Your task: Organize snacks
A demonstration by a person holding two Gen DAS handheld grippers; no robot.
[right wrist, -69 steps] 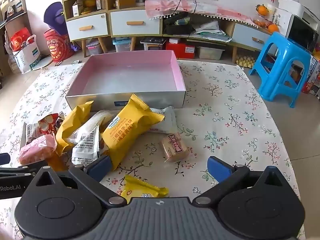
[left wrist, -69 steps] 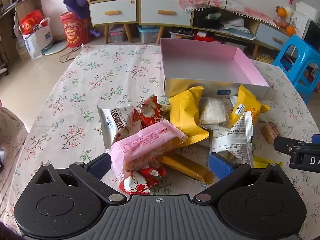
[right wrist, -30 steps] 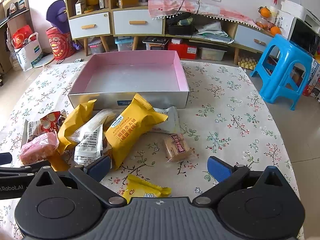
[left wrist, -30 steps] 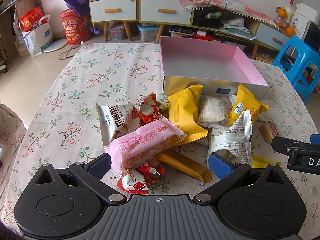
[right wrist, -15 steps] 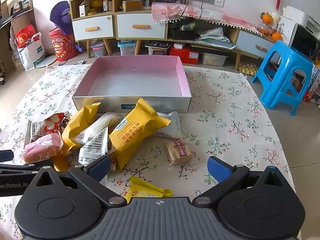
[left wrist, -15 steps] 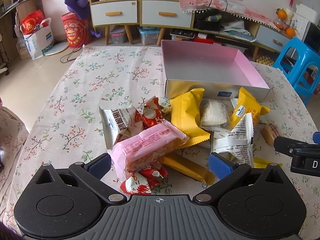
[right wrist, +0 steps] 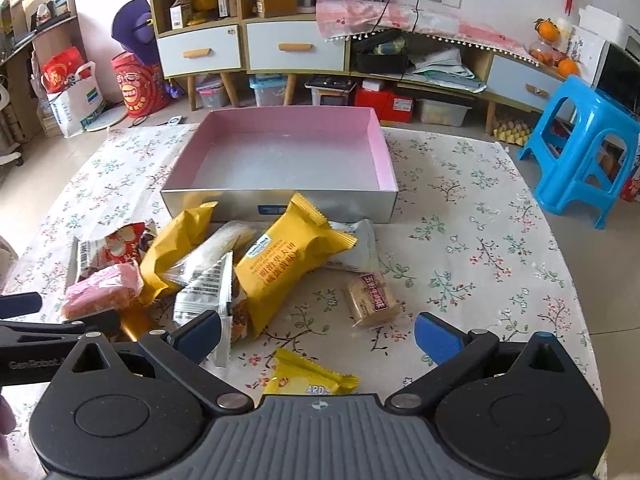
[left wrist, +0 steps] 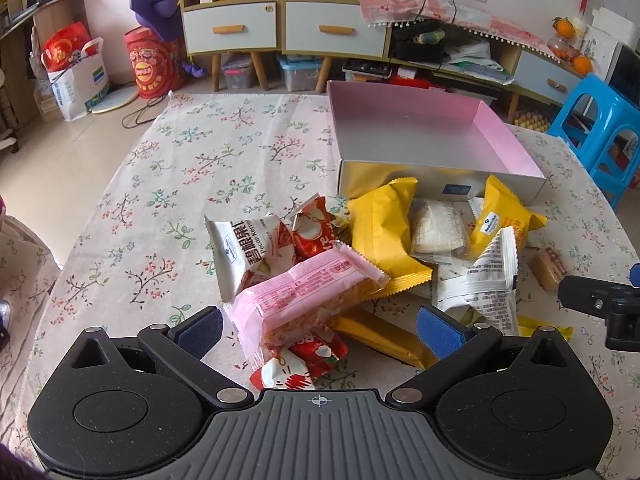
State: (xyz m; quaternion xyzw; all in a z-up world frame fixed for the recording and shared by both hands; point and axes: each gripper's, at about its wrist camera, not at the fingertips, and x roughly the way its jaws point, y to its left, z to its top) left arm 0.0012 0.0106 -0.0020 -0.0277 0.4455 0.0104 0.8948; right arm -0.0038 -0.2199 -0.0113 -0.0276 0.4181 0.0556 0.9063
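The snacks (right wrist: 276, 272) are heaped at 6 o'clock of the empty box (right wrist: 280, 196), ready for loading. Both the left gripper (left wrist: 318, 326) and right gripper (right wrist: 316, 330) are held wide open, nothing gripped.

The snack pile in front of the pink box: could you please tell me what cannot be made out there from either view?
- Orange-yellow bar: left wrist view, far end under the pink packet.
- Small yellow packet: right wrist view, near end cut off by the tongs' body; print only partly readable.
- Pale packet: right wrist view, mostly behind the big yellow packet; label unreadable.
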